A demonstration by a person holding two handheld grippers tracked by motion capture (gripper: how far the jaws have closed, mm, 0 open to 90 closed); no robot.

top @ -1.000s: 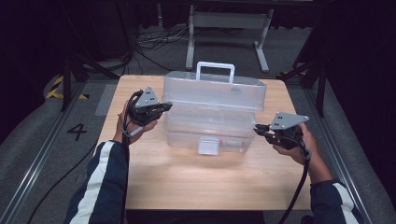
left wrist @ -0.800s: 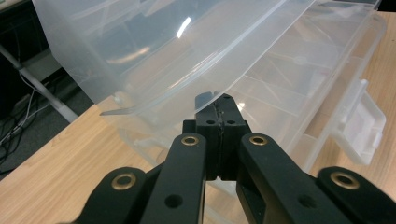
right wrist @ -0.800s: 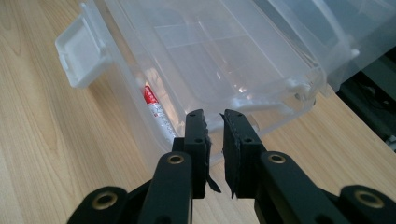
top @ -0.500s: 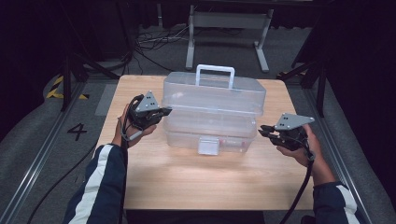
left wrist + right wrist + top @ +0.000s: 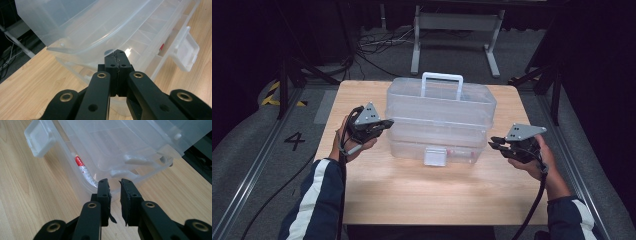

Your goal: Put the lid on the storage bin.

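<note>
- high view: a clear plastic storage box (image 5: 439,122) with a white carry handle (image 5: 442,82) stands near the middle of a light wooden table (image 5: 422,195), toward its far half.
- a translucent front latch (image 5: 435,156) hangs at the middle of the box's near wall.
- the left gripper (image 5: 382,125) sits at the box's left end, tips against the seam between the upper shell and the lower tray.
- left gripper view: the jaws are pressed together with no gap; the tips (image 5: 117,53) lie just under the rim of the raised upper shell (image 5: 75,27). whether a thin edge is pinched between them cannot be told.
- the right gripper (image 5: 495,143) sits just off the box's right end, near the lower tray corner.
- right gripper view: the jaws stand a narrow slot apart (image 5: 114,183), having just been opening; nothing lies between the pads, and the box's rim is immediately ahead of them.
- a red-and-white tube (image 5: 83,170) lies inside the lower tray, against its near wall.
- both hands hold the grippers low over the table.
</note>
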